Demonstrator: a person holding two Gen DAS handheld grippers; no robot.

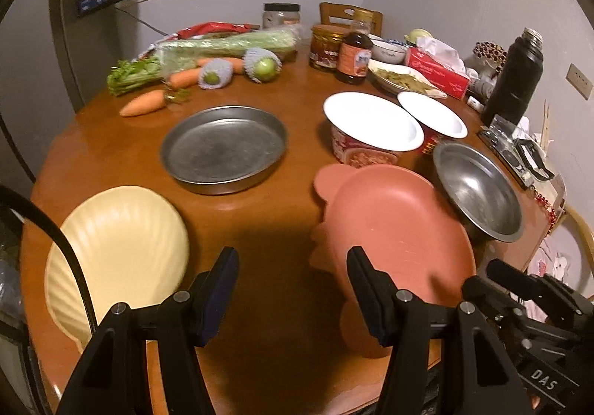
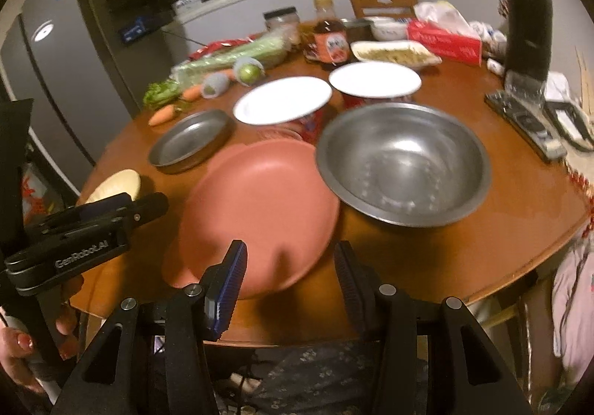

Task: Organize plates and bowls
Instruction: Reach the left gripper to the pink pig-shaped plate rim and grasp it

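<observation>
Both tongs (image 1: pixel 293 266) (image 2: pixel 289 259) open; pink plate (image 1: pixel 393 225) lengthwise away.

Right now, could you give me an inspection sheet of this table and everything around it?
Surface: round wooden table, crowded at the back.
Job's things: pink plate, cream shell plate, steel pan, steel bowl, two white bowls, all separate.
Clutter: carrots, celery, jars, tissue box, black flask.
Grippers: left gripper and right gripper open, empty.
Cables: black cable at left.
Surroundings: fridge, chair.
</observation>
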